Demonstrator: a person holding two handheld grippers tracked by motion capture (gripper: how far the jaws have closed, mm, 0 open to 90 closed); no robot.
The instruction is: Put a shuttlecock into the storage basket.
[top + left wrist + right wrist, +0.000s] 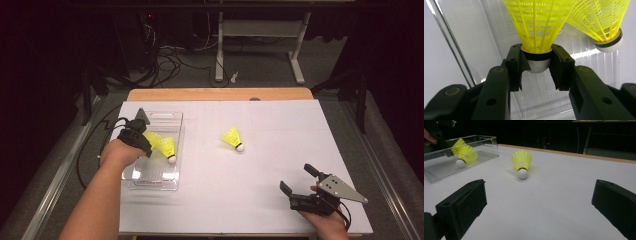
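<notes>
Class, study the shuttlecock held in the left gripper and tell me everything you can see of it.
The shuttlecock has a bright yellow, net-like skirt that looks plastic, a dark band at its base and a rounded white cork. The left gripper grips it at the cork, one black jaw on each side. It hangs over the clear plastic tray at the table's left side. A second yellow shuttlecock lies close beside it in the tray; whether they touch is unclear.
</notes>
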